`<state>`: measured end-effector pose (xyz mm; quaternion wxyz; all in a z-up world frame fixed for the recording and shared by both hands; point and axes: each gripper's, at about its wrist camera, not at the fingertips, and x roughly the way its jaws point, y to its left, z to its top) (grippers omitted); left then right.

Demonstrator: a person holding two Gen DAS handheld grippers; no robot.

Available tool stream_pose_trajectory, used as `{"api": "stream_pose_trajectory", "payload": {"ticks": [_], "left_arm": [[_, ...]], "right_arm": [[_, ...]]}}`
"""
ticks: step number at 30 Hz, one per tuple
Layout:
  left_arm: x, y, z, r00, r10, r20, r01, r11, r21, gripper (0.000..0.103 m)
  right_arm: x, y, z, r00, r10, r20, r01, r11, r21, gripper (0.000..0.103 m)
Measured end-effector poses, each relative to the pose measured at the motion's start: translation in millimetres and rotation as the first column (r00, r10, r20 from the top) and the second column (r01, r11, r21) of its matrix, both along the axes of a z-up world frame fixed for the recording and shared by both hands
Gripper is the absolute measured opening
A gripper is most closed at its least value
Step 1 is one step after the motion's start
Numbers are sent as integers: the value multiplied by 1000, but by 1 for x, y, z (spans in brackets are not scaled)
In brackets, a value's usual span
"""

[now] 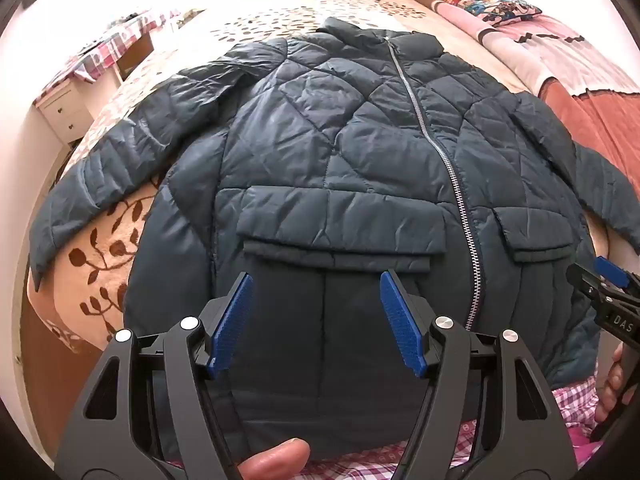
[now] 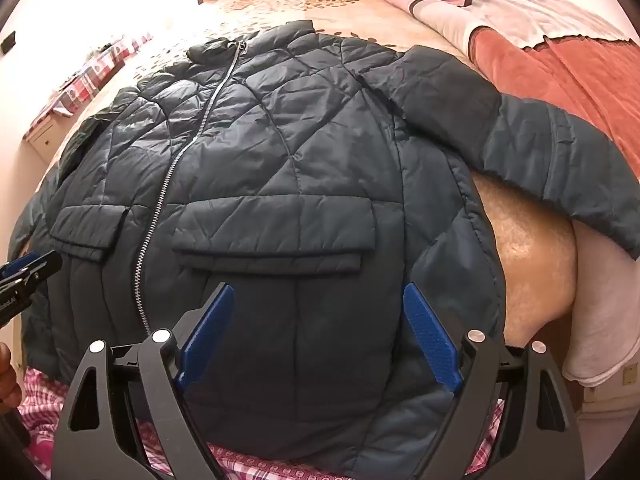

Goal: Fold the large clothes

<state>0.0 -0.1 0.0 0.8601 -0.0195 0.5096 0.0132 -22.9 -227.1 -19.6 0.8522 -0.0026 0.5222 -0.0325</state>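
A dark teal quilted jacket (image 1: 320,140) lies flat on the bed, front up, zipped, collar away from me, both sleeves spread out. It also shows in the right wrist view (image 2: 280,152). My left gripper (image 1: 316,280) is open and empty, above the jacket's lower left half, below the left pocket flap (image 1: 340,232). My right gripper (image 2: 318,292) is open and empty, above the lower right half, below the right pocket flap (image 2: 276,232). The right gripper also shows at the edge of the left wrist view (image 1: 600,280).
The bed (image 1: 112,248) has a beige leaf-patterned cover. Pink and rust blankets (image 2: 560,60) and pillows (image 1: 492,4) lie along its right side. A white nightstand with a checked cloth (image 1: 68,108) stands at the left. Pink checked fabric (image 2: 48,400) is below the hem.
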Motion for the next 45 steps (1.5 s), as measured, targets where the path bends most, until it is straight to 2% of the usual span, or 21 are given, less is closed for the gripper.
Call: {"api": "stream_pose_trajectory", "payload": {"ticks": [45], "left_arm": [[-2,-5,-2,1000,0,-4,0,1000,-10,66]], "right_arm": [[0,-5,-6,1000,-6,-8,6,1000,19,84]]}}
